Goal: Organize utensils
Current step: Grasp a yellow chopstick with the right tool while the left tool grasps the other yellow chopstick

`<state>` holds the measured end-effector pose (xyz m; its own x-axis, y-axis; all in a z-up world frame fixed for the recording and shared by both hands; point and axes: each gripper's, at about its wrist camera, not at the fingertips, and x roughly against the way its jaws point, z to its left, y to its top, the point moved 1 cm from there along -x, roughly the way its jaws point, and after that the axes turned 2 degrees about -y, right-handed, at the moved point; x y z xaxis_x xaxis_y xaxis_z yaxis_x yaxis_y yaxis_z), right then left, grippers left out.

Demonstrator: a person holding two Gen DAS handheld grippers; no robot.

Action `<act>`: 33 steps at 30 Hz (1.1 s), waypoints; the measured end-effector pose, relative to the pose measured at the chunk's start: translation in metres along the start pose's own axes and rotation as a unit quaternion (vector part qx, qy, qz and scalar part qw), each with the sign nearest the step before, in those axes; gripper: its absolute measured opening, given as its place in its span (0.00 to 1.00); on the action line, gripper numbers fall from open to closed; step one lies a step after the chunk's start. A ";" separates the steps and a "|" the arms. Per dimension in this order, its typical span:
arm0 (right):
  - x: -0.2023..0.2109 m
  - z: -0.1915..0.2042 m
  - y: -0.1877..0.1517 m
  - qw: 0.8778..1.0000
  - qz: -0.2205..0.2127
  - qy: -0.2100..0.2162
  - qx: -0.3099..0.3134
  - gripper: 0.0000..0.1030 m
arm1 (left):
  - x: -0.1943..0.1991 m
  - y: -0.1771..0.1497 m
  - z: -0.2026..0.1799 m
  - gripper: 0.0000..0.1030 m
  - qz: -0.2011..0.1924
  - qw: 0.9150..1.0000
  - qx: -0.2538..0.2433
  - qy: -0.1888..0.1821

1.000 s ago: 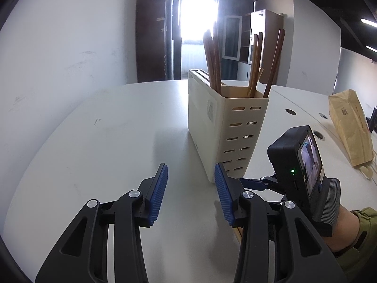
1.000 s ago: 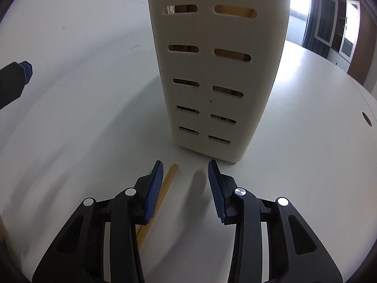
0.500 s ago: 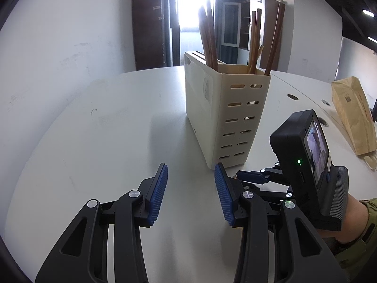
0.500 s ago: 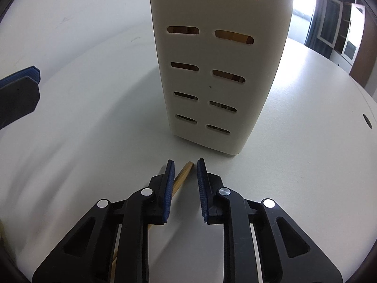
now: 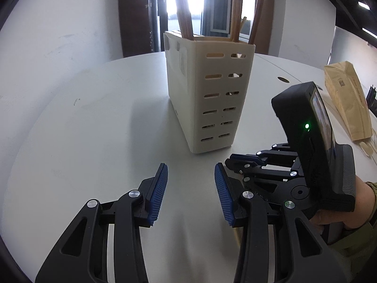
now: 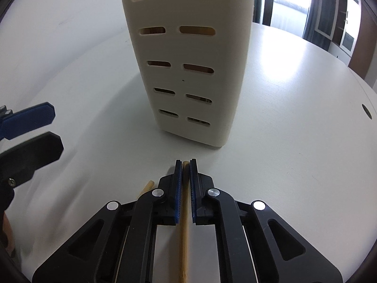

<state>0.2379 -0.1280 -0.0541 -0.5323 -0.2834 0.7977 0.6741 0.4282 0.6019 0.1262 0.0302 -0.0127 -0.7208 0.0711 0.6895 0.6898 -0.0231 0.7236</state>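
The right gripper (image 6: 186, 165) is tilting steeply down at the white table (image 6: 294, 129), its blue pads pinching a light wooden chopstick (image 6: 183, 235) just before the cream slotted holder (image 6: 186, 59), which is standing upright with more chopsticks (image 5: 183, 16) inside. The left gripper (image 5: 190, 176) is hovering beside it, jaws partly apart, nothing between them

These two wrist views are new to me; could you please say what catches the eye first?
A tall cream slotted plastic utensil holder stands mid-table with wooden chopsticks sticking out of its top. Just in front of it, the right gripper is shut on a pale wooden chopstick lying on the white table.
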 end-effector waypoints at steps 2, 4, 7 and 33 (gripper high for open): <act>0.001 -0.007 -0.001 1.000 0.002 -0.001 -0.003 0.07 | -0.008 -0.003 -0.001 0.40 0.017 1.000 -0.002 -0.008; -0.002 -0.012 -0.001 1.000 0.003 -0.002 -0.006 0.07 | -0.017 -0.004 -0.006 0.40 0.034 0.999 -0.005 -0.015; -0.003 -0.021 -0.002 1.000 0.005 -0.001 -0.009 0.07 | -0.029 -0.010 -0.012 0.40 0.057 0.998 -0.013 -0.029; 0.011 0.000 0.015 1.000 -0.009 -0.002 -0.015 0.07 | -0.054 -0.003 -0.022 0.04 0.089 0.995 -0.033 -0.013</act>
<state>0.2426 -0.1249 -0.0360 -0.5473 -0.2869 0.7862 0.6793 0.3964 0.6175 0.1611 0.0044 -0.0511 -0.5852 0.0848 0.8065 0.7998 -0.1036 0.5913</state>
